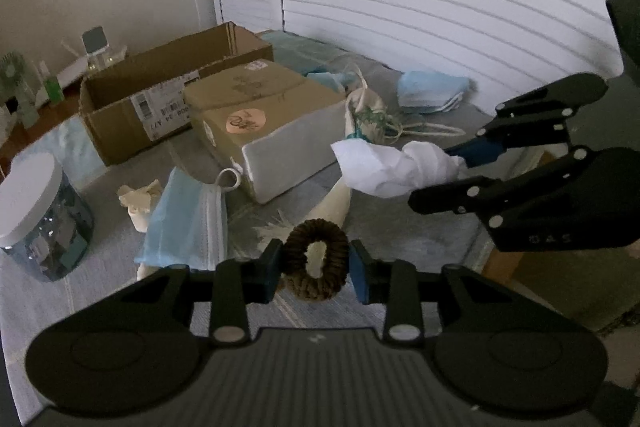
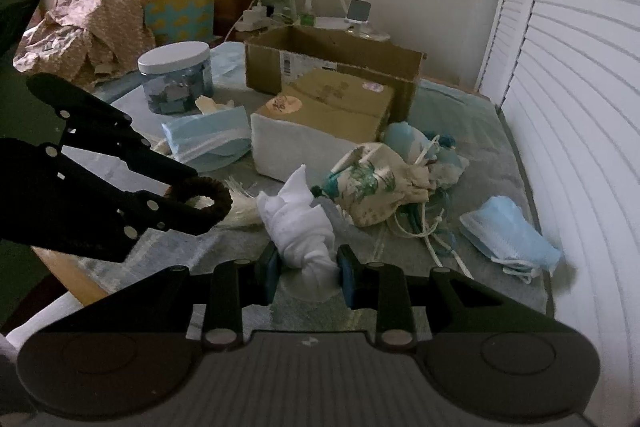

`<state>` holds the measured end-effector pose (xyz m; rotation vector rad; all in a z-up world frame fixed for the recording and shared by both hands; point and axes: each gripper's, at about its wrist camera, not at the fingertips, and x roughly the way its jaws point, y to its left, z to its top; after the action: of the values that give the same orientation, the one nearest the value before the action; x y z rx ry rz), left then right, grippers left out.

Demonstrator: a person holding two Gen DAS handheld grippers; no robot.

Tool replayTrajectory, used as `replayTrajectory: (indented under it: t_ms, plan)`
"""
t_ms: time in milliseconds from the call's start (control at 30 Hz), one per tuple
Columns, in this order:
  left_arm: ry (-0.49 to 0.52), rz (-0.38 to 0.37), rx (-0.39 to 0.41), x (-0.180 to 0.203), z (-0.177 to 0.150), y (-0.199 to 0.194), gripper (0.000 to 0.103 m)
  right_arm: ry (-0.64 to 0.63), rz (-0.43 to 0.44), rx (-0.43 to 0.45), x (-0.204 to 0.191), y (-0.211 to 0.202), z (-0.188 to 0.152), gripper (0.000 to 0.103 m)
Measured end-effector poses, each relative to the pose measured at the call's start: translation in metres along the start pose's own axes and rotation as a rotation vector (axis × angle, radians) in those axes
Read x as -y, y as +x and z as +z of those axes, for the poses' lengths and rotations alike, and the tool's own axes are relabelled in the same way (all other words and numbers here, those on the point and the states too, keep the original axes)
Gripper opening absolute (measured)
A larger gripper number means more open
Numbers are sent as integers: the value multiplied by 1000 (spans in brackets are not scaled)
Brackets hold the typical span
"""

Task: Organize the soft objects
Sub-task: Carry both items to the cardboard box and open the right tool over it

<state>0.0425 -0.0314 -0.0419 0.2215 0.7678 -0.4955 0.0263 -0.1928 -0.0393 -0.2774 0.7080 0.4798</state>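
My left gripper [image 1: 316, 269] is shut on a brown hair scrunchie [image 1: 316, 259] and holds it above the grey bed cover; it shows at the left of the right wrist view [image 2: 202, 197]. My right gripper [image 2: 307, 269] is shut on a crumpled white cloth [image 2: 298, 223], held to the right of the left gripper; the cloth also shows in the left wrist view [image 1: 394, 167]. Blue face masks [image 1: 188, 215] [image 2: 510, 231], a printed drawstring pouch [image 2: 374, 183] and a small cream cloth [image 1: 138, 199] lie on the cover.
An open cardboard box [image 1: 132, 95] stands at the back, with a closed tan box [image 1: 260, 123] in front of it. A white-lidded jar [image 1: 40, 219] stands at the left. White slatted doors [image 1: 440, 7] run along the right. Crumpled brown paper [image 2: 80, 31] lies by the headboard.
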Motion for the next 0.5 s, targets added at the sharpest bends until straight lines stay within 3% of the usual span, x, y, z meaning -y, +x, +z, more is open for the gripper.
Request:
replayTrajectory:
  t_ms: [500]
  plan:
    - [-31, -27, 26, -20, 10, -23, 34, 5, 40, 30, 3, -22, 30, 35]
